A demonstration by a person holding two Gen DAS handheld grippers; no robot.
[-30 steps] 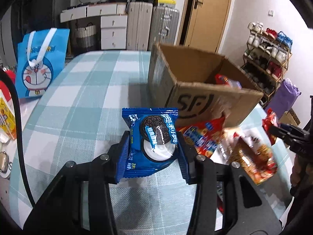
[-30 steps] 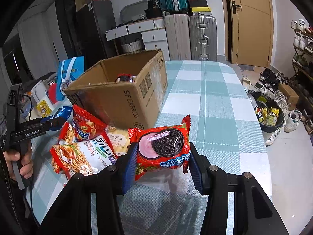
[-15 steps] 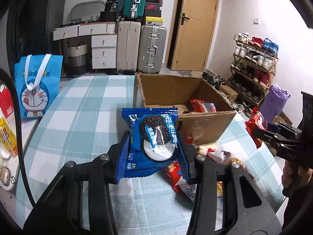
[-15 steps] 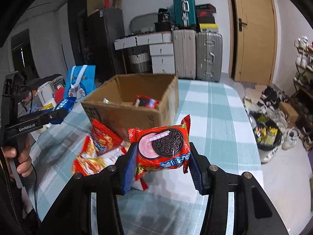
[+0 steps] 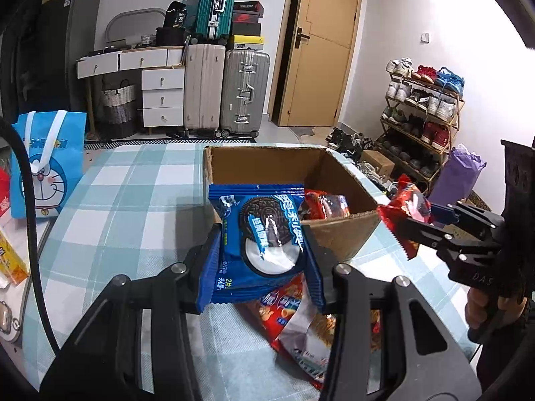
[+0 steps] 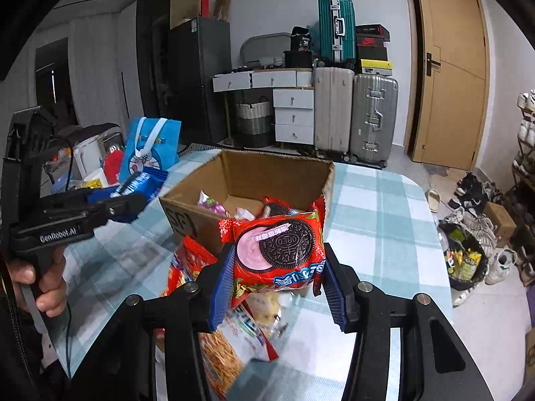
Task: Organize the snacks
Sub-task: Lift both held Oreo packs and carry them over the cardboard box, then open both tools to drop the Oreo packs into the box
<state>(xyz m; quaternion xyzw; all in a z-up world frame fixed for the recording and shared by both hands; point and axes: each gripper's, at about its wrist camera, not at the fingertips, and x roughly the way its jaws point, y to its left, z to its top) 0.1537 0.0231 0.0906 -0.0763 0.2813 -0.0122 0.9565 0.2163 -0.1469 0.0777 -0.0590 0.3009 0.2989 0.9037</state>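
My left gripper point(image 5: 262, 260) is shut on a blue Oreo pack point(image 5: 264, 230) and holds it up above the table, near the front of the open cardboard box point(image 5: 267, 163). My right gripper point(image 6: 276, 277) is shut on a red Oreo pack point(image 6: 279, 247), also raised in front of the box point(image 6: 267, 173). The box holds several snack packs point(image 5: 326, 205). Each gripper shows in the other's view: the right one point(image 5: 431, 220) with the red pack, the left one point(image 6: 133, 197) with the blue pack.
Loose snack packs point(image 5: 301, 327) lie on the checked tablecloth point(image 5: 127, 207) in front of the box, also below my right gripper point(image 6: 214, 351). A blue Doraemon bag point(image 5: 46, 163) stands at the table's left edge. Suitcases point(image 5: 227, 90) and a shoe rack point(image 5: 421, 113) stand beyond.
Both grippers have risen and moved toward the box with their packs held. The box's inside now shows more from above.
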